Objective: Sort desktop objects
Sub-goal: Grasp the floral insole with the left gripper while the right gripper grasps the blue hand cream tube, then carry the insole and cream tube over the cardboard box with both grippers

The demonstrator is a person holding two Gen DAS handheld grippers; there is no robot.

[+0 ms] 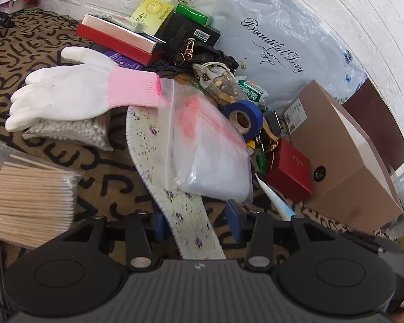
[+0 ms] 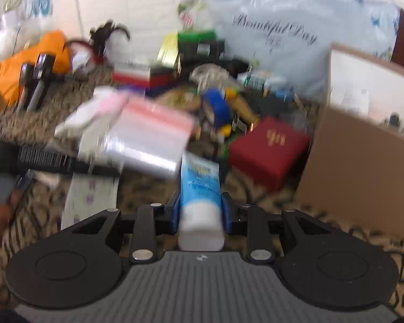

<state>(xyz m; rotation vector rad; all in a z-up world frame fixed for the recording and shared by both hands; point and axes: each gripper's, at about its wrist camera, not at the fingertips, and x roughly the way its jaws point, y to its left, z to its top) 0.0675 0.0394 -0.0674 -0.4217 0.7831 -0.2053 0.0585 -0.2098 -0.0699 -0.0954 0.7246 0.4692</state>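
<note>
My right gripper (image 2: 201, 210) clamps blue-and-white tube (image 2: 200, 188), cap toward camera, above patterned tablecloth (image 2: 148, 191). My left gripper (image 1: 196, 216) open, floral insole (image 1: 180, 207) between its fingers untouched, zip bag (image 1: 210, 156) lying across insole. Right view blurred.

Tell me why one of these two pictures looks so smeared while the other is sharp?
Right wrist view: motion blur smears the zip bag and red box; only the blue tube, clamped in the right gripper, stays fairly crisp. Left wrist view: sharp, evenly lit, though the fisheye lens bends the white wall into curves.
</note>
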